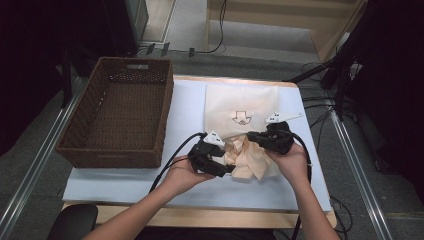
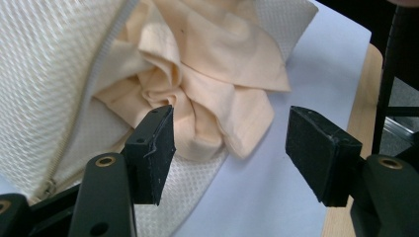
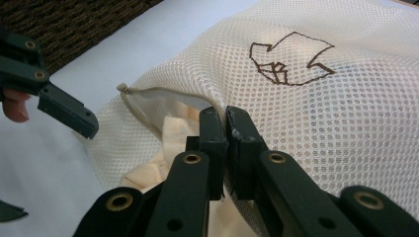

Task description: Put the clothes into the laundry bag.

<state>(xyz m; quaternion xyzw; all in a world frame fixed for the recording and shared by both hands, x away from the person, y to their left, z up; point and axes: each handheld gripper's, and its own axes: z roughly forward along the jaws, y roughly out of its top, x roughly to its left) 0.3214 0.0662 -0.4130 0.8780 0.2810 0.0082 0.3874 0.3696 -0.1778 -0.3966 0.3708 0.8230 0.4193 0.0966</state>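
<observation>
Wicker basket [image 1: 116, 117] left of mesh bag [image 1: 241, 114]

One mesh laundry bag [image 1: 241, 114] lies at the table's middle, one peach cloth [image 1: 248, 161] at its near end, one wicker basket [image 1: 117, 114] on the left, and two grippers, left [image 1: 226, 169] and right [image 1: 253, 136].

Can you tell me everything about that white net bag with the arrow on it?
The net bag is cream-white mesh with a brown arrow drawing on top. It lies flat on the white table cover, right of the basket. Its zipper is open, and a peach cloth spills out. The right gripper pinches the opening's upper edge; the left gripper is open by the cloth.
</observation>
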